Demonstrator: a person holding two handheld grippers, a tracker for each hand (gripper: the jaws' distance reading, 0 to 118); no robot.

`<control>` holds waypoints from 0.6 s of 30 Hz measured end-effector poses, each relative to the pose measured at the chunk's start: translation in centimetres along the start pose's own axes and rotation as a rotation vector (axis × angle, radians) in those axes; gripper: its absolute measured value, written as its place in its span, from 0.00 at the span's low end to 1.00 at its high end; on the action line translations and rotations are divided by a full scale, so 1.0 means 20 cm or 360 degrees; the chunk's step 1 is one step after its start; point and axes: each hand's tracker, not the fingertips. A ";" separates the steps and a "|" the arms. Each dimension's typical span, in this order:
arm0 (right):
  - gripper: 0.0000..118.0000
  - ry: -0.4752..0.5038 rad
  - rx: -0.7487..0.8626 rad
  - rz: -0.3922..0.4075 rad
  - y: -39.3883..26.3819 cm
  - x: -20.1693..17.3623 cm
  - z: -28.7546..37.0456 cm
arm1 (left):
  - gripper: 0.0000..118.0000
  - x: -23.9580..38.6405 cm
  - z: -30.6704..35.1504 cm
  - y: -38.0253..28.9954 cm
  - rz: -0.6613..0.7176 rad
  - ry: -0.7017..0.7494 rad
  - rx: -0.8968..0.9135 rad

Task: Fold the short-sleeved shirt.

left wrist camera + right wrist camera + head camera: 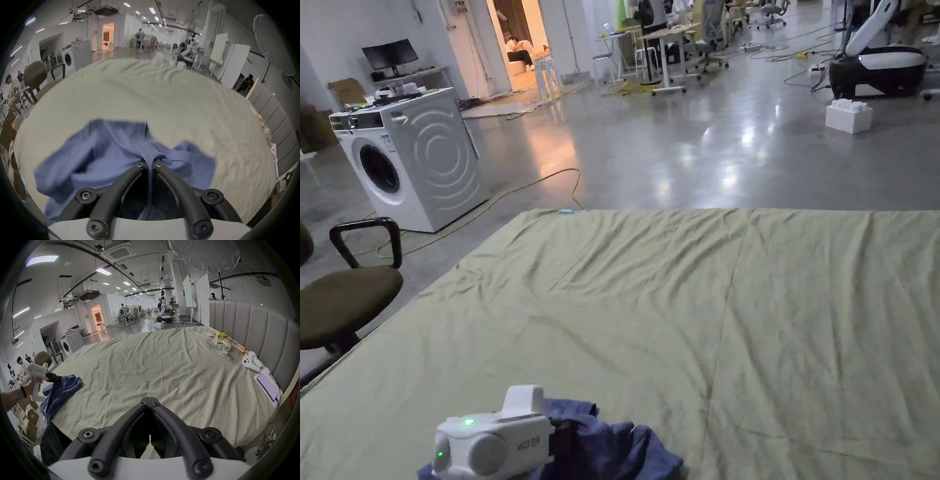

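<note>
The shirt (103, 155) lies bunched on the bed (162, 369) at its near left edge, partly hanging over that edge, with the left gripper (149, 162) clamped on a fold of it and the right gripper (149, 400), jaws together and holding nothing, over the near middle of the bed to its right. Along the bed's right side, before the headboard (253, 324), lie a phone (267, 387) and, farther off, a toy (250, 363) and packets (222, 344). A chair (347, 300) stands left of the bed, with a washer (412, 156) behind it.
</note>
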 end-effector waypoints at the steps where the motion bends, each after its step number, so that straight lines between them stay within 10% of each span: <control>1: 0.00 0.0005 0.0017 -0.0015 0.00 0.02 0.02 | 0.04 0.06 0.04 0.05 -0.0034 -0.0029 0.0044; 10: 0.00 -0.0072 0.0126 -0.0230 -0.06 0.16 0.20 | 0.04 1.10 0.11 0.19 -0.0206 -0.0652 0.0254; 18: 0.00 -0.0282 0.0169 -0.0295 -0.15 0.33 0.43 | 0.04 2.29 0.00 -0.43 -0.0531 -0.1211 -0.0147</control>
